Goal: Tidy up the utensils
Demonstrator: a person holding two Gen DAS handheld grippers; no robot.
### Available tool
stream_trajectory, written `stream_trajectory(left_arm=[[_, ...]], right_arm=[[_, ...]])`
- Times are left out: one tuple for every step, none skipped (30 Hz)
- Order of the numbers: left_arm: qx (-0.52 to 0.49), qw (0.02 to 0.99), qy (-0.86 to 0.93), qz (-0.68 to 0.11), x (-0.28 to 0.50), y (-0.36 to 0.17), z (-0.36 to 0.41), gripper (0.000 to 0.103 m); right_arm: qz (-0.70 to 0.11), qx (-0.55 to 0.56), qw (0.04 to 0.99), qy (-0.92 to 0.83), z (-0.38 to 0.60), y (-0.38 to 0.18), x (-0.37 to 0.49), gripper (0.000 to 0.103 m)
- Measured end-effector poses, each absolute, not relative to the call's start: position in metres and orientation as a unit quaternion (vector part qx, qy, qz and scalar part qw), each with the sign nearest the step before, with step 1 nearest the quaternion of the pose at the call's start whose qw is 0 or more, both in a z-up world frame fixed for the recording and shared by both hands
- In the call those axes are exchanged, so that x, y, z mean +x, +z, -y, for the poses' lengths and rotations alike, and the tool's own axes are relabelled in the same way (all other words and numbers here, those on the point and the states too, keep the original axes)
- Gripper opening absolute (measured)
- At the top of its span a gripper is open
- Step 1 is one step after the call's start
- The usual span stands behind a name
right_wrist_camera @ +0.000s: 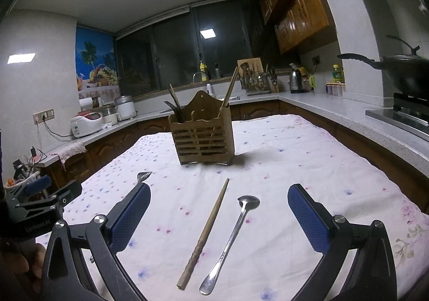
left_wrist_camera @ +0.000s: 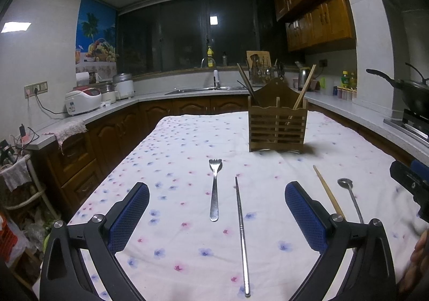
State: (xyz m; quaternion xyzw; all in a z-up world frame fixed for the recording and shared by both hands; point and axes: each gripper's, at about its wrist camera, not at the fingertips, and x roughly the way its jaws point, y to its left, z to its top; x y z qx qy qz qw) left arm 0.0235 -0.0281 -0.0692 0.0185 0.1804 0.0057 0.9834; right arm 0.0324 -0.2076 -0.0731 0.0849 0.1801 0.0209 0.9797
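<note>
A slatted wooden utensil holder [left_wrist_camera: 277, 124] [right_wrist_camera: 203, 137] stands on the flowered tablecloth with chopsticks and dark utensils in it. In the left wrist view a metal fork [left_wrist_camera: 214, 188] and a metal chopstick [left_wrist_camera: 242, 234] lie between the fingers of my open, empty left gripper [left_wrist_camera: 217, 193]. A wooden chopstick [left_wrist_camera: 328, 191] [right_wrist_camera: 205, 232] and a metal spoon [left_wrist_camera: 350, 197] [right_wrist_camera: 232, 239] lie further right, between the fingers of my open, empty right gripper [right_wrist_camera: 219, 196]. The fork's tines [right_wrist_camera: 143, 176] peek out behind the right gripper's left finger.
The table [right_wrist_camera: 308, 156] is ringed by kitchen counters: rice cookers [left_wrist_camera: 83, 101] at left, a sink [left_wrist_camera: 206, 89] at the back, a wok on the stove [right_wrist_camera: 402, 73] at right. The left gripper's body [right_wrist_camera: 40, 196] shows at the right wrist view's left edge.
</note>
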Motion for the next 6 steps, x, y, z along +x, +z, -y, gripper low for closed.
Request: stream_trajectory(left_arm=[[0.017, 0.983, 0.005, -0.181, 0.0243, -0.0689, 0.0278, 0.102], [0.017, 0.983, 0.004, -0.183, 0.0244, -0.0690, 0.0278, 0.102], [0.016, 0.983, 0.004, -0.184, 0.0244, -0.0683, 0.0285, 0.102], [0.015, 0.983, 0.004, -0.184, 0.0251, -0.0676, 0.0282, 0.102], [0.013, 0.983, 0.004, -0.184, 0.0250, -0.0662, 0.0286, 0.102], [0.012, 0.983, 0.003, -0.184, 0.0253, -0.0649, 0.0289, 0.102]], right_arm=[[-0.180, 0.085, 0.980, 0.020, 0.2072, -0.0721, 0.0321, 0.103], [-0.179, 0.086, 0.980, 0.020, 0.2067, -0.0712, 0.0322, 0.103], [-0.179, 0.087, 0.980, 0.020, 0.2064, -0.0709, 0.0329, 0.103], [-0.180, 0.087, 0.980, 0.019, 0.2057, -0.0699, 0.0339, 0.103], [-0.180, 0.087, 0.980, 0.018, 0.2048, -0.0694, 0.0348, 0.103], [-0.181, 0.087, 0.979, 0.018, 0.2043, -0.0686, 0.0361, 0.103]])
